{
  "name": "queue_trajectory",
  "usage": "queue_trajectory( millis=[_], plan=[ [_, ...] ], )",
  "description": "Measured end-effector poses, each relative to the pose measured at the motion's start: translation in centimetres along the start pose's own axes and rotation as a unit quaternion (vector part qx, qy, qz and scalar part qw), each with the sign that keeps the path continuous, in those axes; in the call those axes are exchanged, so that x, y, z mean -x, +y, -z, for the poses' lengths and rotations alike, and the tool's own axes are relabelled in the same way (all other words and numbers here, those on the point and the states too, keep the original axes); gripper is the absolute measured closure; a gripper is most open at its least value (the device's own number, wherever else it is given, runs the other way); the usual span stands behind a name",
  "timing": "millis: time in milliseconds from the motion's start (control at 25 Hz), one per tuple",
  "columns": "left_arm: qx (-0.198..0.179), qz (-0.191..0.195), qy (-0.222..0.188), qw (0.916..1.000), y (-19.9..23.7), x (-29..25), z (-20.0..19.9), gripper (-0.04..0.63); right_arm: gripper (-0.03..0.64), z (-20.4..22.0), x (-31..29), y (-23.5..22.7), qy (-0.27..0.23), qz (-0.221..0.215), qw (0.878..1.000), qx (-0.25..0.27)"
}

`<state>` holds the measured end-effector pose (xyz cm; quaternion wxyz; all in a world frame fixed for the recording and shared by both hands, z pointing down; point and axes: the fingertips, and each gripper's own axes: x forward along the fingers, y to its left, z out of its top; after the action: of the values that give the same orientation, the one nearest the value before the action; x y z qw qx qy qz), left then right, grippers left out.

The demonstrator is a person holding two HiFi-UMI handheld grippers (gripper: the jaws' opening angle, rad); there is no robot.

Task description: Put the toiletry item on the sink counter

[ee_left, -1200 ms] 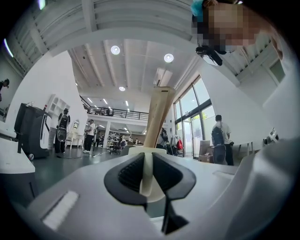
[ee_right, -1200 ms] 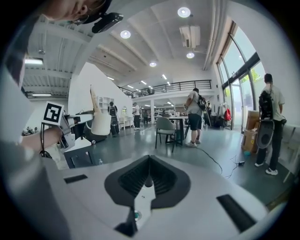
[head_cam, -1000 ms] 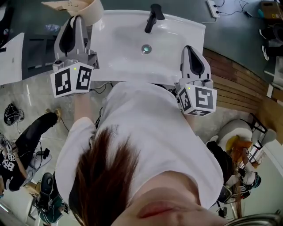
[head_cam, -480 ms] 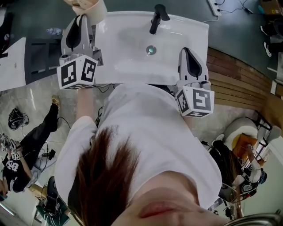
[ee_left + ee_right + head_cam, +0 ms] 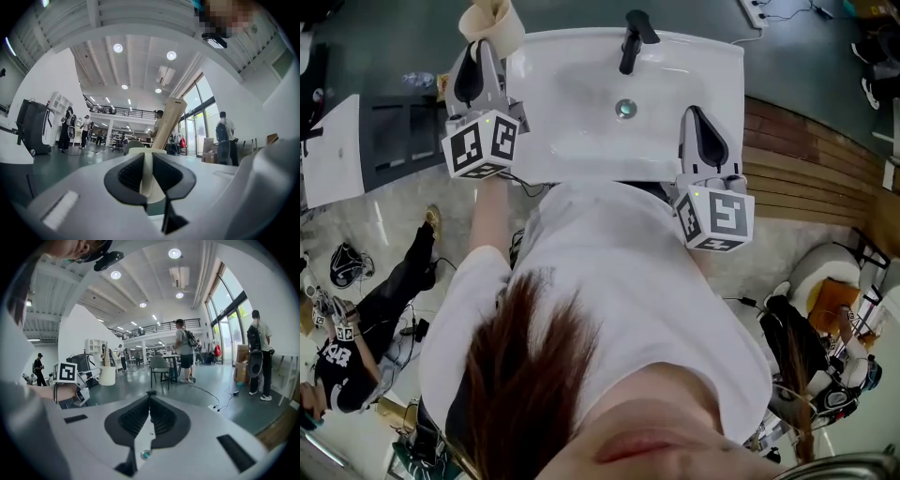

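Observation:
A cream cup (image 5: 492, 21) with a tall beige item leaning in it hangs by the back left corner of the white sink (image 5: 572, 94). My left gripper (image 5: 478, 47) is shut on the cup's near wall. In the left gripper view the cup wall (image 5: 146, 180) sits pinched between the dark pads, and the beige item (image 5: 169, 119) rises behind. My right gripper (image 5: 705, 117) is over the sink's front right edge, shut, with nothing between its fingers; its jaws meet at the tip in the right gripper view (image 5: 150, 397). That view also shows the cup (image 5: 107, 375) at the left.
A black faucet (image 5: 630, 37) stands at the sink's back rim, with the drain (image 5: 625, 108) in the basin. A dark low unit (image 5: 394, 127) flanks the sink's left side. Wooden boards (image 5: 806, 178) lie to the right. A person (image 5: 356, 319) sits on the floor at the left.
My left gripper, with the cup in it, has moved right, closer to the sink's left side. The right gripper has stayed almost where it was.

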<state>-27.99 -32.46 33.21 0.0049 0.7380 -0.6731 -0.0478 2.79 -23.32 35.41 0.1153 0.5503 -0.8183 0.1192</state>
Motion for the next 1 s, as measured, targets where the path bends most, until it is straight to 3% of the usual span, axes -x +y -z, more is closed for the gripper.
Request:
queue_trajectory(
  millis=[520, 1000],
  plan=[
    [0.007, -0.001, 0.046, 0.9989, 1.2, -0.9, 5.8, 0.541, 0.606, 1.0, 0.0, 0.7, -0.002, 0.005, 1.0, -0.01],
    [-0.009, 0.011, 0.08, 0.9967, 0.7, -1.9, 9.8, 0.541, 0.606, 1.3, 0.0, 0.6, 0.002, 0.009, 1.0, -0.011]
  ],
)
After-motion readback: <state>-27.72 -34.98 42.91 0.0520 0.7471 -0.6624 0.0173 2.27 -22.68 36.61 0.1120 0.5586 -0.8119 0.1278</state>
